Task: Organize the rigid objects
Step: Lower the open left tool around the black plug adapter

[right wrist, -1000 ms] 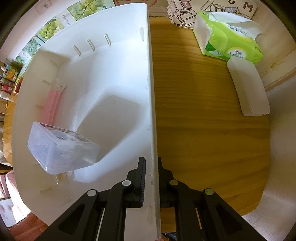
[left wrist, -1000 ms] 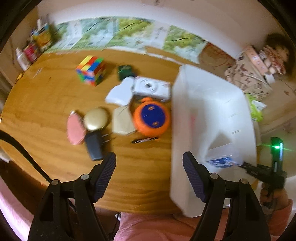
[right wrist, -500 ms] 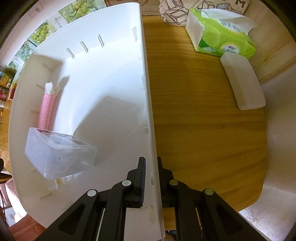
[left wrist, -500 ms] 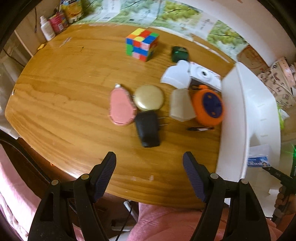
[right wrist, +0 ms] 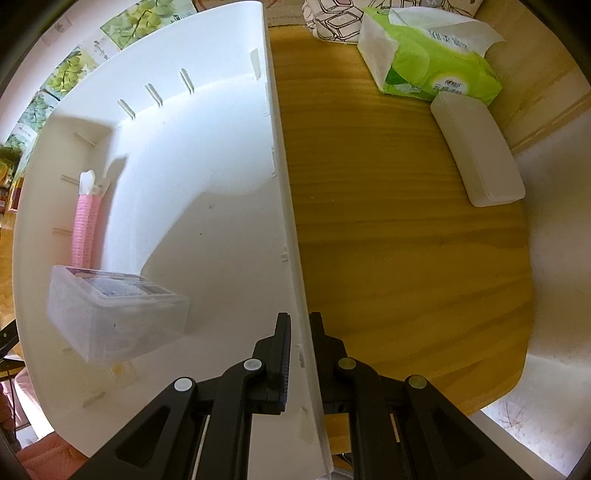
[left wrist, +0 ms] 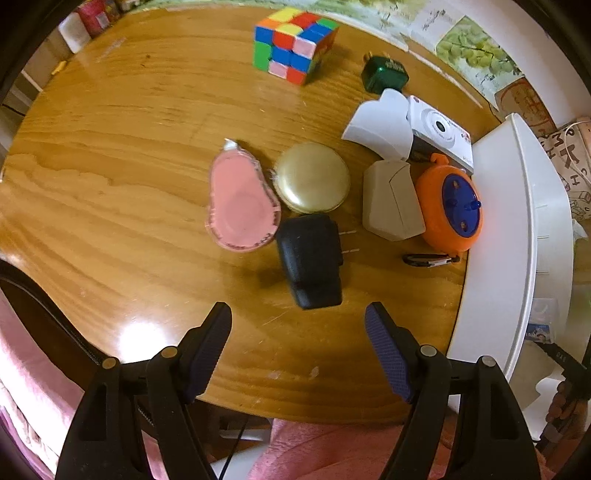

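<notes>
My left gripper (left wrist: 297,326) hangs open over the wooden table (left wrist: 110,155), just short of a black plug adapter (left wrist: 310,258). Beyond it lie a pink tape dispenser (left wrist: 240,206), a gold round case (left wrist: 312,177), a beige adapter (left wrist: 391,199), an orange tape measure (left wrist: 448,206), a white camera (left wrist: 439,133), a white curved piece (left wrist: 380,127), a green charger (left wrist: 384,75) and a colour cube (left wrist: 293,44). My right gripper (right wrist: 300,332) is shut on the right wall of the white bin (right wrist: 280,155). Inside the bin sit a clear plastic box (right wrist: 110,314) and a pink item (right wrist: 86,225).
A small black clip (left wrist: 430,260) lies by the bin's side (left wrist: 495,236). Right of the bin, a green tissue pack (right wrist: 428,55) and a white oblong case (right wrist: 476,147) rest on the table. Bottles (left wrist: 85,22) stand at the far left edge. Pink clothing (left wrist: 332,450) is below the near edge.
The left gripper swung left from over the bin edge and came down toward the cluster of objects, which look larger and closer. The right gripper kept its grip on the bin wall.
</notes>
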`<state>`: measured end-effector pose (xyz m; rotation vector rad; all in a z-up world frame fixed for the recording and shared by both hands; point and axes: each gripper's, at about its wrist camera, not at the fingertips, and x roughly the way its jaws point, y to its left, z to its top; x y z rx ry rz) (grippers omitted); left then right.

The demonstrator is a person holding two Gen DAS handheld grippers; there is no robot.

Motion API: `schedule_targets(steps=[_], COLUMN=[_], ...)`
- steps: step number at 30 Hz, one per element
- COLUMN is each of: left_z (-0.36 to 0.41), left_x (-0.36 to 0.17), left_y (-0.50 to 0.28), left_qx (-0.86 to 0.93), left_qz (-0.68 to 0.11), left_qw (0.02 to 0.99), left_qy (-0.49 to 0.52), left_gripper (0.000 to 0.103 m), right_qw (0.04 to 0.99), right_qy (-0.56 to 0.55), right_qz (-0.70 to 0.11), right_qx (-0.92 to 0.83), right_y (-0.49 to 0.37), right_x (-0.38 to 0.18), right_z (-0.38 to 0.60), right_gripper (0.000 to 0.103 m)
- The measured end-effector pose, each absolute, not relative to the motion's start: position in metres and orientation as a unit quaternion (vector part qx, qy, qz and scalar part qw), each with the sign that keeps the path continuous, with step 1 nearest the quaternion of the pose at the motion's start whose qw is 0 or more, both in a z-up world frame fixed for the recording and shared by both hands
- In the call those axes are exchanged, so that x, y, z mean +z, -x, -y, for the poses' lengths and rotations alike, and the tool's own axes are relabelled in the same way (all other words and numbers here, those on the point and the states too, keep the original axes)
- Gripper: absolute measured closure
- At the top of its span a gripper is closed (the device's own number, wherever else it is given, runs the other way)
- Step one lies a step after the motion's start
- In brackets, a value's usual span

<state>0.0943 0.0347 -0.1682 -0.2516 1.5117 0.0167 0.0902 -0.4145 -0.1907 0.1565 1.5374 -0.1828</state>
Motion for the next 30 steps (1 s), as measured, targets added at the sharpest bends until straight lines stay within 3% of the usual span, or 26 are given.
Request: schedule_targets(steps=[27,30], left_z=[-0.016,-0.011], left_x=[-0.201,-0.200], left_y=[-0.146,-0.147], left_qx=[0.020,0.028], left_qz=[-0.691,-0.689], left_qw=[0.704,0.710], left_qy=[0.159,0.145], left_gripper=[0.027,0.035], right_qw=[0.693,0.694], right_qy=[-0.039,-0.032], right_qz=[-0.717,-0.717], right_qx=[-0.070,-0.064], right_y=[-0.112,-0.111], right_x=[-0.207,-0.210], right_z=[0.395,0.389], right_gripper=[0.093,0.093])
